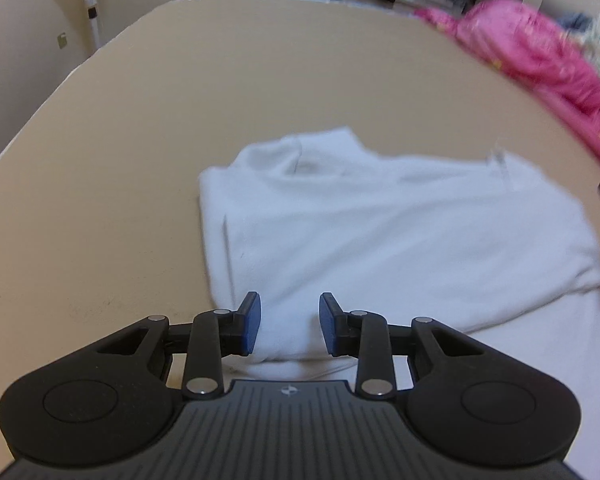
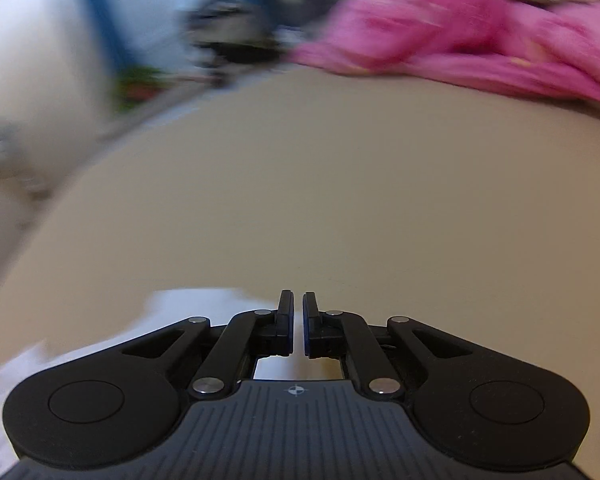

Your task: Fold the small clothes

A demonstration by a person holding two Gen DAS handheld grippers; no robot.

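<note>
The left tongs (image 1: 290,324) gape over the folded white shirt (image 1: 380,232) — gripping nothing. The right tongs (image 2: 297,322) sit nearly closed above the beige tabletop (image 2: 340,200).

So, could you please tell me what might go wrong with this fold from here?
The left gripper hangs open over the near edge of the white shirt; closing there could pinch several layers and undo the fold. The right gripper is nearly shut over the bare table, its view motion-blurred, so it may miss the cloth.
</note>
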